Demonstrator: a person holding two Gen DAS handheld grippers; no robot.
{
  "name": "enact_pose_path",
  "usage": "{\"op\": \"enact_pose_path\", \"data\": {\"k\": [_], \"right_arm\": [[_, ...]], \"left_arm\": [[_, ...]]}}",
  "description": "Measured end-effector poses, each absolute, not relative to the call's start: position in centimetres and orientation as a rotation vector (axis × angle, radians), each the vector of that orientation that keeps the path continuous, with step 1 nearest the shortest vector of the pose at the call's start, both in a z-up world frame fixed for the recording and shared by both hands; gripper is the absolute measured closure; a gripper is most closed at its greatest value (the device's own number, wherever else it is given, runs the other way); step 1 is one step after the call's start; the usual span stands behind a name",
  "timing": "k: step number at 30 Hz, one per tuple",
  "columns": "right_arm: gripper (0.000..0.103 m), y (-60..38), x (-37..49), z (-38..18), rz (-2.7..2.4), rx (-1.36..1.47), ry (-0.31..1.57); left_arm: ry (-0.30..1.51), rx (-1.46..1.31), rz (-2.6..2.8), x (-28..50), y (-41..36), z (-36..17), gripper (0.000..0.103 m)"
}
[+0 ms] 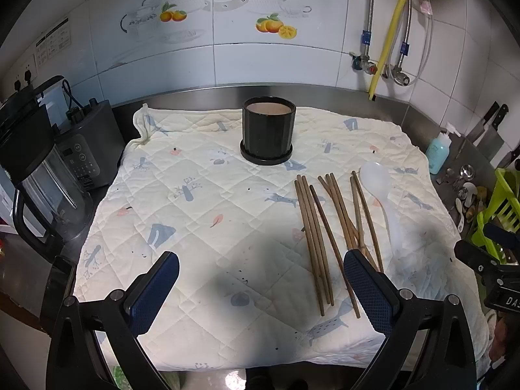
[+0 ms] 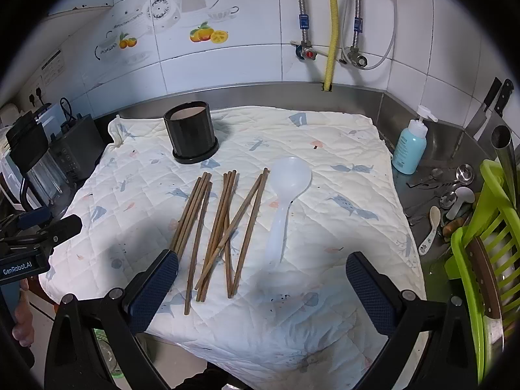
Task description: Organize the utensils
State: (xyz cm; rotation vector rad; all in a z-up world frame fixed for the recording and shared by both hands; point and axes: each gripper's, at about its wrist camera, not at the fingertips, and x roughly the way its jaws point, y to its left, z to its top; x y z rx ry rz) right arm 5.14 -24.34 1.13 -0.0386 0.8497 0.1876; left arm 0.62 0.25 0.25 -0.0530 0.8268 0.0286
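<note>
Several brown wooden chopsticks [image 1: 321, 227] lie loose on a quilted cloth [image 1: 195, 201]; they also show in the right wrist view [image 2: 214, 227]. A white plastic spoon [image 1: 385, 198] lies to their right, bowl away from me, also in the right wrist view [image 2: 286, 195]. A black cylindrical holder [image 1: 268, 133] stands upright on a saucer at the back, seen in the right wrist view too [image 2: 191, 133]. My left gripper [image 1: 260, 279] is open and empty above the cloth's front. My right gripper [image 2: 261, 279] is open and empty, just short of the chopstick ends and spoon handle.
A blender [image 1: 42, 175] and appliance stand at left. A blue soap bottle [image 2: 409, 149], loose metal spoons [image 2: 455, 188], a green dish rack [image 2: 481, 243] and knives [image 2: 490, 107] are at right. Pipes and a yellow hose [image 2: 331, 32] run down the tiled wall.
</note>
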Motion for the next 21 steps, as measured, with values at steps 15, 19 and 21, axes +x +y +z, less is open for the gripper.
{"op": "enact_pose_path", "data": {"k": [15,19,21], "right_arm": [[0.000,-23.62,5.43,1.27,0.201,-0.044,0.845],[0.000,-23.61,5.42,1.24,0.200,-0.043,0.843],[0.000,-23.61,5.47,1.24,0.201,-0.042,0.844]], "left_arm": [[0.832,-0.048,0.024,0.64,0.65,0.88,0.000],[0.833,-0.052,0.021,0.71,0.74,0.96,0.000],[0.833,-0.057,0.015,0.71,0.78,1.01,0.000]]}}
